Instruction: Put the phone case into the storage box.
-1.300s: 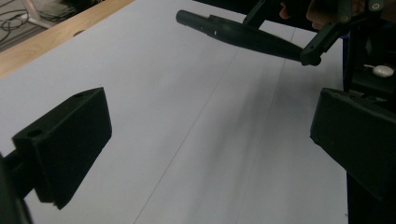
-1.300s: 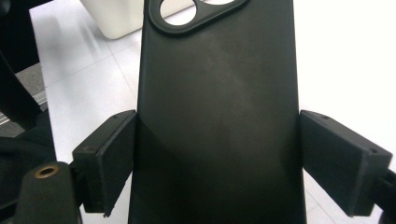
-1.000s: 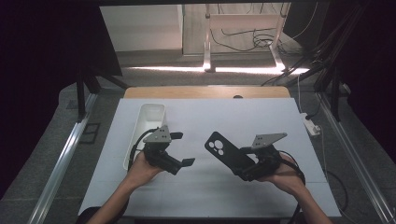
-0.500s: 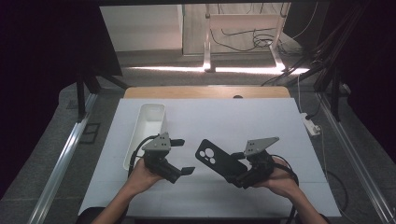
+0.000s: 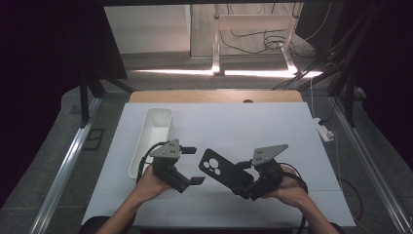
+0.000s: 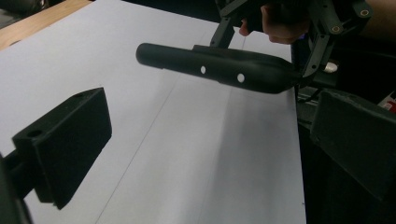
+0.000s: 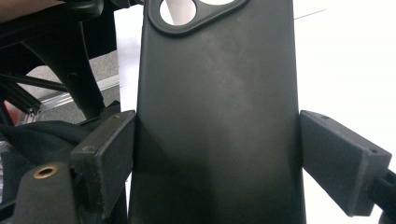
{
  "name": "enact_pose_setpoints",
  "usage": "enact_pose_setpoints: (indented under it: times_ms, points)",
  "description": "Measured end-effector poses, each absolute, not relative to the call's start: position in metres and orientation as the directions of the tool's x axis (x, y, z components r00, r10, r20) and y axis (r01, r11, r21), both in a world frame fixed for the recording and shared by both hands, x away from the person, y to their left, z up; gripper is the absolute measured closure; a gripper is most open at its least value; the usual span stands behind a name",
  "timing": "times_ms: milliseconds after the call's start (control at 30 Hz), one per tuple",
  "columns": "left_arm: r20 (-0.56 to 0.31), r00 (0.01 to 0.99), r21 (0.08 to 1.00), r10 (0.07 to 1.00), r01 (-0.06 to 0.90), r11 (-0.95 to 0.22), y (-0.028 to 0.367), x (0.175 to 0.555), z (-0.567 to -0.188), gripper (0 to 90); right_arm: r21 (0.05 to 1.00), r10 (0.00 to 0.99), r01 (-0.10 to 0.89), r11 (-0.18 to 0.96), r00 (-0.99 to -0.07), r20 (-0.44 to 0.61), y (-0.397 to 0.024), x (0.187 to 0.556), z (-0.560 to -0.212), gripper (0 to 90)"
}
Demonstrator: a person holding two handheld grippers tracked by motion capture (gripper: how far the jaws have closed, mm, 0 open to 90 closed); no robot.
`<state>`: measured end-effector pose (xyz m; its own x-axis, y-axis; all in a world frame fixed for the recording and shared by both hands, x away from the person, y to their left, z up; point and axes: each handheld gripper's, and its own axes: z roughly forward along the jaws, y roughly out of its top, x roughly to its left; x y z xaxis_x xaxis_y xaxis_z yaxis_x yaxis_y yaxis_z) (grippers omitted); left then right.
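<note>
A black phone case (image 5: 220,170) with a round-holed camera cutout hangs above the white table (image 5: 243,126), tilted up to the left. My right gripper (image 5: 245,184) is shut on its lower end; in the right gripper view the case (image 7: 215,102) stands between the two pads (image 7: 105,154), its side edges against them. My left gripper (image 5: 194,165) is open just left of the case with nothing between its jaws. In the left gripper view the case (image 6: 219,70) shows edge-on, beyond and above the wide-apart pads (image 6: 70,140), with the right gripper (image 6: 322,42) gripping its far end.
A long white bin (image 5: 155,139) stands at the table's left, just behind my left hand. A wooden strip (image 5: 214,96) runs along the far edge. A white power strip (image 5: 324,130) lies off the right side. Cables trail on the floor behind.
The right gripper has carried the phone case a little to the left and lower, closer to the left gripper. The left gripper has stayed where it was.
</note>
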<state>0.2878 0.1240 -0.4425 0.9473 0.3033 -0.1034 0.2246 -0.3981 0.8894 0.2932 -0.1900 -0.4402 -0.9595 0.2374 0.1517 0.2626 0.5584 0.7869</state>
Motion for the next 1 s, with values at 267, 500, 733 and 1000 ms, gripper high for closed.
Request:
enact_pose_setpoints:
  times_ms: [267,500,733,1000]
  points:
    - [-0.116,0.964,0.893,0.240,0.207,-0.400,0.120,0.289,-0.444,0.0,0.795,0.204,0.247,0.553,-0.966,0.159,-0.189,0.292,-0.440,14.4]
    - [-0.125,0.974,0.901,0.189,0.191,-0.389,0.116,0.289,-0.444,0.0,0.797,0.171,0.230,0.558,-0.972,0.161,-0.186,0.289,-0.439,14.4]
    - [-0.128,0.982,0.910,0.138,0.172,-0.378,0.113,0.288,-0.444,2.0,0.801,0.130,0.204,0.563,-0.979,0.158,-0.183,0.287,-0.440,14.3]
    - [-0.137,0.987,0.918,0.087,0.160,-0.362,0.113,0.287,-0.443,6.9,0.810,0.086,0.179,0.559,-0.984,0.158,-0.181,0.285,-0.440,14.3]
